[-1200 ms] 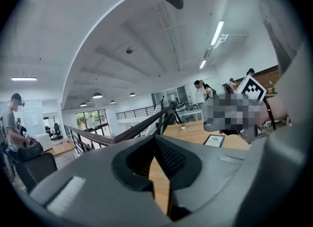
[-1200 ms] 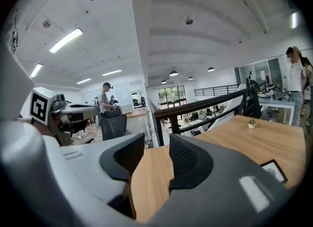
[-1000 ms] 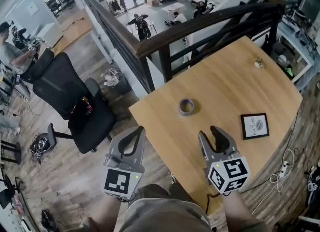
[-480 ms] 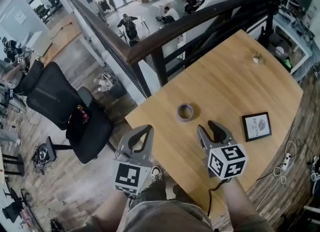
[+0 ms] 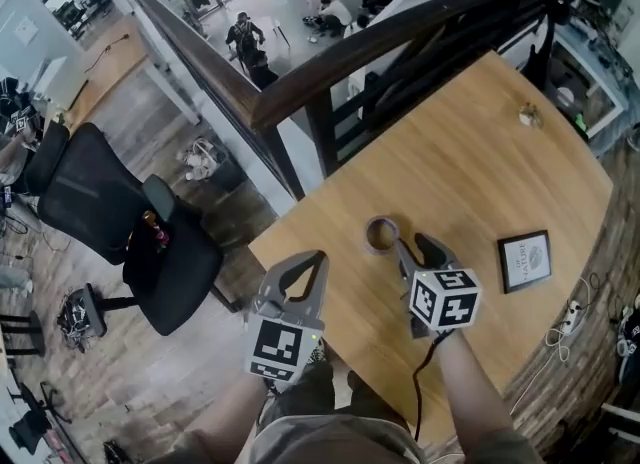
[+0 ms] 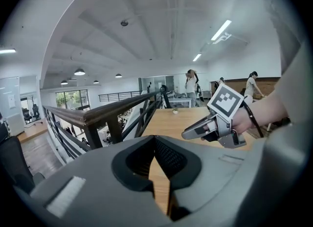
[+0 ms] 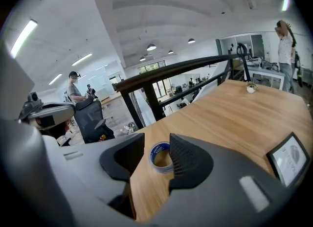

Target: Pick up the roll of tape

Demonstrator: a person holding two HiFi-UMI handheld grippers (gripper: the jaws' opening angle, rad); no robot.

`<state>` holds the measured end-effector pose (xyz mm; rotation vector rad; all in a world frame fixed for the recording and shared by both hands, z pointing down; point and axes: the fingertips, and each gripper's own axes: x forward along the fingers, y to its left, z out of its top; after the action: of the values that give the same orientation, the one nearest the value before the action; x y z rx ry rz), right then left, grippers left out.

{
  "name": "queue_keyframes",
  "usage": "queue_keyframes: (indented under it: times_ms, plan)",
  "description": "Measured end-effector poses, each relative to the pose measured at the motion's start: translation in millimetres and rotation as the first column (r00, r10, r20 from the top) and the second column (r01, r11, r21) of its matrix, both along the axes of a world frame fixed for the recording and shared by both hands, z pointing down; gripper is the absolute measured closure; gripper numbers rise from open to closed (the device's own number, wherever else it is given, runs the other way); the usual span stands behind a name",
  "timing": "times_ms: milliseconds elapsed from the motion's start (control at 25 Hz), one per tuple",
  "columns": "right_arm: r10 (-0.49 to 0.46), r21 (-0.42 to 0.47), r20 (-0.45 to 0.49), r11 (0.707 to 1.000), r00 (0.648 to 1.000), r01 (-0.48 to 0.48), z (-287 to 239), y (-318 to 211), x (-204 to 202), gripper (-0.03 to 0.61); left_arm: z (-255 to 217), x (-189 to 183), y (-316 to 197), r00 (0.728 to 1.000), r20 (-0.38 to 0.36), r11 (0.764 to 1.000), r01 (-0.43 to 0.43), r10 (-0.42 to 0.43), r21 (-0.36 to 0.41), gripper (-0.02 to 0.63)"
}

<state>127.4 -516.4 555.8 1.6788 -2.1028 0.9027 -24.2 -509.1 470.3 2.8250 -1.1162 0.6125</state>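
Right tongs (image 5: 412, 245) are apart. The grey roll of tape with a blue-printed core (image 5: 380, 235) lies flat on the light wooden counter (image 5: 470, 152), framed between the tips. Contact cannot be told. The roll sits near the counter's left edge, just inside the dark railing (image 5: 300, 82). Left tongs (image 5: 305, 270) are closed at the tips and empty, hovering over the near-left edge. Bare wood lies beyond the roll. A black-framed picture (image 5: 525, 260) lies well apart to the right.
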Motion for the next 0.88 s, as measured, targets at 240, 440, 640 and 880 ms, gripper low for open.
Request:
queue_keyframes:
  times_ms: [240, 440, 640, 880]
  plan:
    - [0.024, -0.115, -0.029, 0.993, 0.999, -0.027, 66.0, -16.5, 0.7, 0.436, 38.6, -8.6, -16.0, 1.000, 0.029, 0.999, -0.005, 0.007, -0.053, 0.612]
    - [0.047, -0.183, -0.019, 0.982, 0.999, -0.050, 97.4, -21.0, 1.7, 0.436, 61.8, -14.1, -19.1, 0.999, 0.040, 0.995, -0.006, 0.010, -0.095, 0.612]
    - [0.077, -0.224, -0.027, 0.971, 0.997, -0.081, 122.6, -26.3, 5.2, 0.436, 78.5, -18.7, -19.4, 0.999, 0.041, 0.992, -0.001, 0.006, -0.127, 0.612]
    - [0.099, -0.254, -0.026, 0.962, 0.995, -0.102, 135.6, -28.0, 9.7, 0.436, 85.6, -19.3, -18.0, 0.999, 0.043, 0.990, 0.000, 0.006, -0.138, 0.613]
